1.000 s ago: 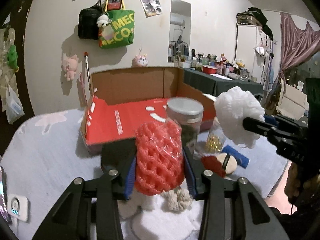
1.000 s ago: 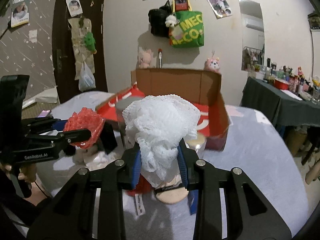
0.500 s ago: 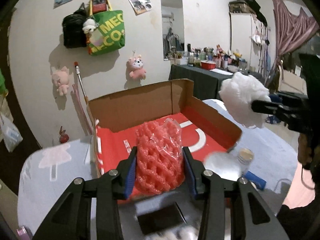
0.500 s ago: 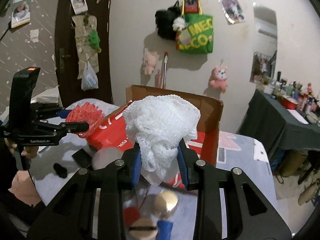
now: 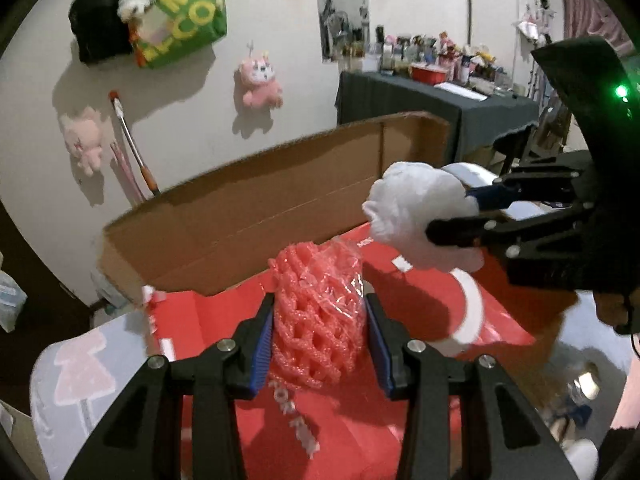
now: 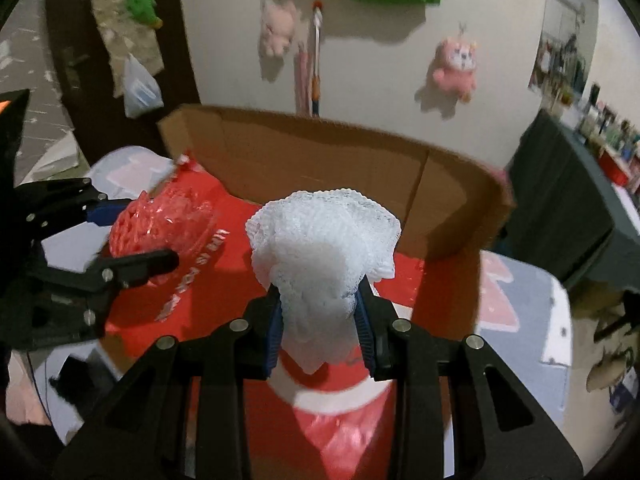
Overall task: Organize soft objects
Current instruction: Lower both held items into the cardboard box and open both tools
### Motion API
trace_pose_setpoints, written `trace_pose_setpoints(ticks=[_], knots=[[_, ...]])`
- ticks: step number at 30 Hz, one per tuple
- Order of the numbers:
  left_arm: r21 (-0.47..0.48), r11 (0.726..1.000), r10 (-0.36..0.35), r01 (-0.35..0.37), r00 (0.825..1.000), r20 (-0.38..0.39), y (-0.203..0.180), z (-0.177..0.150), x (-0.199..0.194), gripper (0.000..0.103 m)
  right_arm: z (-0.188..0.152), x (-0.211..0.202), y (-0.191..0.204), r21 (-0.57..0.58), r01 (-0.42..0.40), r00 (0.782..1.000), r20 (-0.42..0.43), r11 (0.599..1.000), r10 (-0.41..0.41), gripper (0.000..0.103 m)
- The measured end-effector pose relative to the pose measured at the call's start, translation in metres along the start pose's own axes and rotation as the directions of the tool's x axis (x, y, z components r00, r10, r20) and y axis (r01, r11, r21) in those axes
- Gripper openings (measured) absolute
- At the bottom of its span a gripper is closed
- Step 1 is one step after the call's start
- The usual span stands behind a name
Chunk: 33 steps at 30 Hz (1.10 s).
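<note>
Left gripper (image 5: 320,332) pinches the red foam net (image 5: 318,312) between blue pads; right gripper (image 6: 320,328) squeezes the white mesh puff (image 6: 324,256) (bulging above the fingers). Both hang over the red-lined cardboard box (image 6: 320,160), brown back wall upright behind them.

My left fingers (image 5: 260,344) are matt black plastic with ribbed blue pads, pressed on a pink foam net (image 5: 318,320) wrapped in shiny crinkled film. The white mesh puff (image 6: 324,256) looks soft and lacy. The box (image 5: 256,216) shows rough brown cardboard walls and a glossy red floor.
</note>
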<state>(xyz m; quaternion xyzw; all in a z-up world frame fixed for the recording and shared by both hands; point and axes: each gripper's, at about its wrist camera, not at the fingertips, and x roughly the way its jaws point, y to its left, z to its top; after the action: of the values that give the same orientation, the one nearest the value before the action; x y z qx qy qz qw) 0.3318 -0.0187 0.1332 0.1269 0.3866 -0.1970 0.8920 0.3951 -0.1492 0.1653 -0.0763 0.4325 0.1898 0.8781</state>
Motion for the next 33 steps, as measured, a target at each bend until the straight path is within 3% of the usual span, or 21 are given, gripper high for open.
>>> trace_pose_setpoints(ticks=[7, 13, 26, 33], knots=[[-0.029, 1.0, 0.003, -0.006, 0.996, -0.094, 0.015, 0.012, 0.061, 0.045, 0.014, 0.055, -0.012, 0.046, 0.018, 0.996, -0.091, 0.999, -0.014, 0.03], [-0.059, 0.997, 0.032, -0.042, 0.986, -0.162, 0.024, 0.008, 0.09, 0.046, 0.018, 0.076, -0.016, 0.045, 0.04, 0.991, -0.133, 0.998, -0.034, 0.033], [-0.07, 0.996, 0.039, -0.052, 0.983, -0.18, 0.025, 0.005, 0.093, 0.048, 0.018, 0.08, -0.016, 0.069, 0.026, 0.986, -0.164, 0.997, -0.014, 0.046], [-0.085, 0.995, 0.028, -0.043, 0.983, -0.18, 0.029, 0.006, 0.093, 0.056, 0.019, 0.079, -0.023, 0.094, 0.016, 0.987, -0.16, 0.995, -0.001, 0.052]])
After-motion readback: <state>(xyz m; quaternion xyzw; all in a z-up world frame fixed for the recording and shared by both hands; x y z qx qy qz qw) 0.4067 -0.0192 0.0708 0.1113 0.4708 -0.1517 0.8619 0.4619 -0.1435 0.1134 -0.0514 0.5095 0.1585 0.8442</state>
